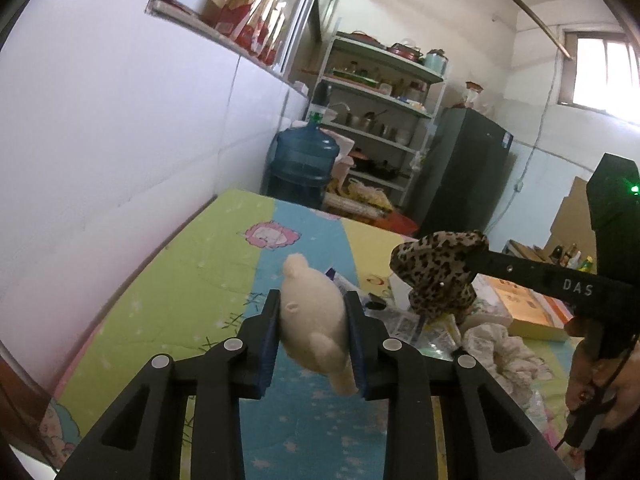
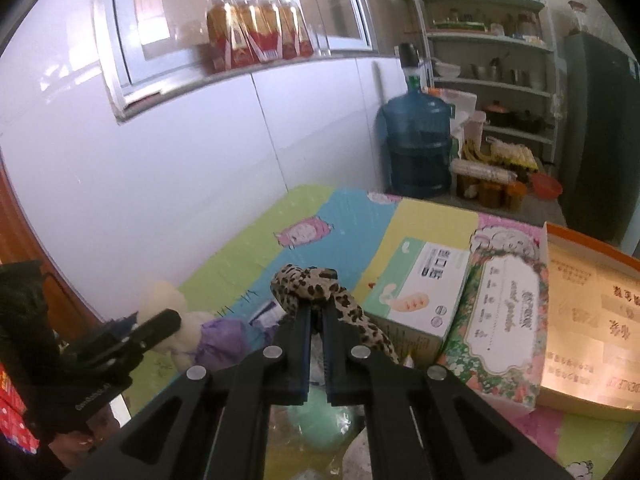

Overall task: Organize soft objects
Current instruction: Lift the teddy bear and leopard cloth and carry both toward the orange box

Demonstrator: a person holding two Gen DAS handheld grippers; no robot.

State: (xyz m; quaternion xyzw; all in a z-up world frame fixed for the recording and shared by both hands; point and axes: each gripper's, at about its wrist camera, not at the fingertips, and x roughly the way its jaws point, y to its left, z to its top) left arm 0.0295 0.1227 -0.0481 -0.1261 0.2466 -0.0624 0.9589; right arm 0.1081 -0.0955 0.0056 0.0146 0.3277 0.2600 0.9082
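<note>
Jaws of the left gripper (image 1: 313, 322) clamped a cream plush (image 1: 316, 320), partly hidden, long axis pointing away; right gripper (image 2: 316, 322) pinched a leopard-print scrunchie (image 2: 320, 292).

A cream plush bear (image 1: 314, 312) hung tilted, pinched at its middle above the quilt, while a leopard-print fabric scrunchie (image 2: 316, 292) was held aloft just beside it.

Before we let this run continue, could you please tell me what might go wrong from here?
The cream plush toy sits tilted in the left gripper, so it might slip out. The leopard-print fabric scrunchie is pinched only at the tips of the right gripper and could drop onto the clutter below.
</note>
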